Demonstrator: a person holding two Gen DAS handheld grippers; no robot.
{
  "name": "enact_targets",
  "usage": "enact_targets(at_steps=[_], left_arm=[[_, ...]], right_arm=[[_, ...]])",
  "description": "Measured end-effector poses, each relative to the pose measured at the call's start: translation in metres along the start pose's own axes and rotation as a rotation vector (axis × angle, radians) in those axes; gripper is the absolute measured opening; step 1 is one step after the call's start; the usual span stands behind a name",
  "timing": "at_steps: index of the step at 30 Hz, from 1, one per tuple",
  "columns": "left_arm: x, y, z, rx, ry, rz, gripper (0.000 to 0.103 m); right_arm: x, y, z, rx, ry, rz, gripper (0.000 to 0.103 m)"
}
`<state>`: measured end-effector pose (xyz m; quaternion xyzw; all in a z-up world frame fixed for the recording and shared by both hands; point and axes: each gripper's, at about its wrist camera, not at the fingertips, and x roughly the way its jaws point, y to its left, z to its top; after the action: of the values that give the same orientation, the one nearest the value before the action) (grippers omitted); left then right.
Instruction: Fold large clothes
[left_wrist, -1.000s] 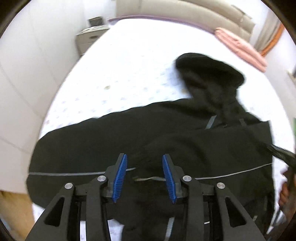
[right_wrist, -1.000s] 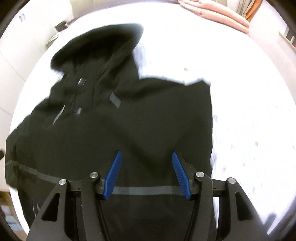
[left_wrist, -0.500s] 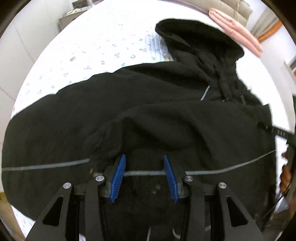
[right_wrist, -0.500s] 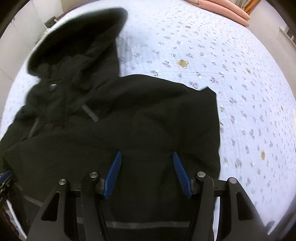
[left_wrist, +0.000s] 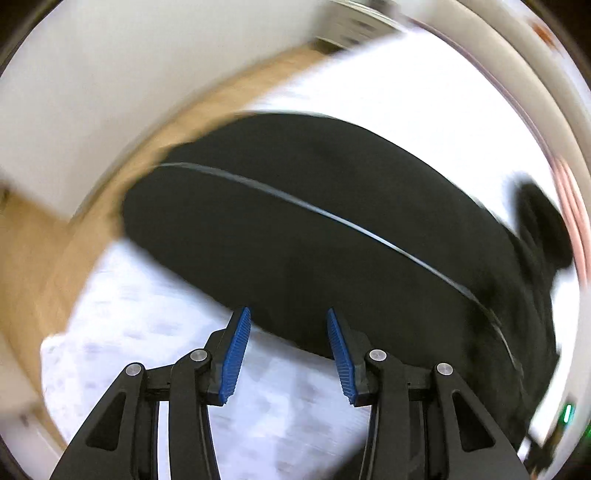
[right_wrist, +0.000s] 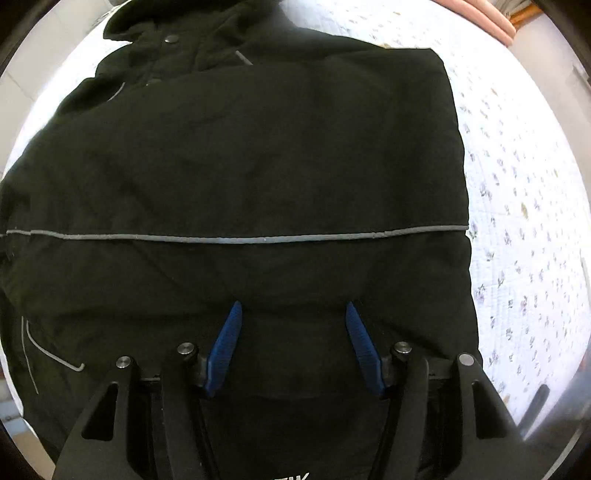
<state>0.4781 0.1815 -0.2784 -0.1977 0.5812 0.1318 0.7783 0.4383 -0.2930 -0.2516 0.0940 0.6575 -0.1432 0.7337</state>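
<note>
A large black hooded jacket (right_wrist: 258, 147) lies spread on a flower-print bed sheet (right_wrist: 524, 184), with a thin grey stripe (right_wrist: 258, 239) across its body and the hood (right_wrist: 192, 18) at the top. My right gripper (right_wrist: 293, 305) points straight down over the jacket's lower part, just below the stripe; its jaws stand open with nothing pinched. In the blurred left wrist view the jacket (left_wrist: 295, 221) fills the middle, hood (left_wrist: 543, 229) at far right. My left gripper (left_wrist: 288, 312) hangs open over the jacket's near edge, where the black cloth meets the sheet (left_wrist: 147, 332).
Wooden floor (left_wrist: 37, 258) and a white wall (left_wrist: 110, 74) border the bed beyond the jacket's end in the left wrist view. A bedside cabinet (left_wrist: 354, 22) shows blurred at the top. A pink folded item (right_wrist: 480, 14) lies at the bed's far right corner.
The left gripper has swept sideways and rolled, from over the jacket's middle to its outer edge by the bed's side. The right gripper has come down closer to the jacket.
</note>
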Motion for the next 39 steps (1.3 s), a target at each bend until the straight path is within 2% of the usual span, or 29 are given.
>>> enact_targets(at_steps=[2,4,6,8,10,13,17,19,21,23,26,31,35,39], left_arm=[[0.002,0.04,0.013,-0.103,-0.013,0.109,0.046],[0.005,0.07,0.023,-0.188,-0.017,0.114,0.047],[0.014,0.1,0.032,-0.298,-0.004,0.042,0.052],[0.024,0.122,0.04,-0.391,0.01,-0.037,0.053],[0.038,0.135,0.045,-0.464,0.016,-0.103,0.053],[0.059,0.124,0.052,-0.485,0.009,-0.154,0.053],[0.069,0.124,0.059,-0.5,-0.007,-0.154,0.053],[0.071,0.121,0.065,-0.465,-0.018,-0.128,0.041],[0.068,0.114,0.07,-0.411,-0.038,-0.072,0.022],[0.059,0.102,0.073,-0.355,-0.064,-0.015,0.017],[0.027,0.073,0.072,-0.236,-0.145,0.078,0.016],[-0.031,0.016,0.056,-0.018,-0.278,0.152,0.015],[-0.065,-0.042,0.028,0.184,-0.35,0.163,0.015],[-0.085,-0.099,-0.002,0.366,-0.389,0.124,0.013]], right_arm=[[0.0,0.001,0.004,0.004,0.006,0.007,0.063],[0.001,0.0,0.007,-0.004,0.012,-0.004,0.063],[0.004,-0.002,0.013,-0.012,0.019,-0.019,0.064],[0.007,0.016,0.022,-0.017,0.026,-0.028,0.064],[0.006,0.017,0.024,-0.01,0.031,-0.024,0.065],[0.006,0.017,0.026,-0.018,0.027,-0.029,0.065],[0.015,0.027,0.018,-0.022,0.026,-0.042,0.065],[0.026,0.043,0.02,-0.017,0.026,-0.043,0.066],[0.027,0.045,0.019,-0.015,0.027,-0.043,0.067],[0.027,0.045,0.018,-0.012,0.025,-0.041,0.067],[0.033,0.043,0.016,-0.017,0.022,-0.04,0.067],[0.033,0.039,0.016,-0.014,0.022,-0.028,0.068],[0.035,0.038,0.017,-0.013,0.017,-0.02,0.069],[0.035,0.034,0.017,-0.013,0.016,0.0,0.071]])
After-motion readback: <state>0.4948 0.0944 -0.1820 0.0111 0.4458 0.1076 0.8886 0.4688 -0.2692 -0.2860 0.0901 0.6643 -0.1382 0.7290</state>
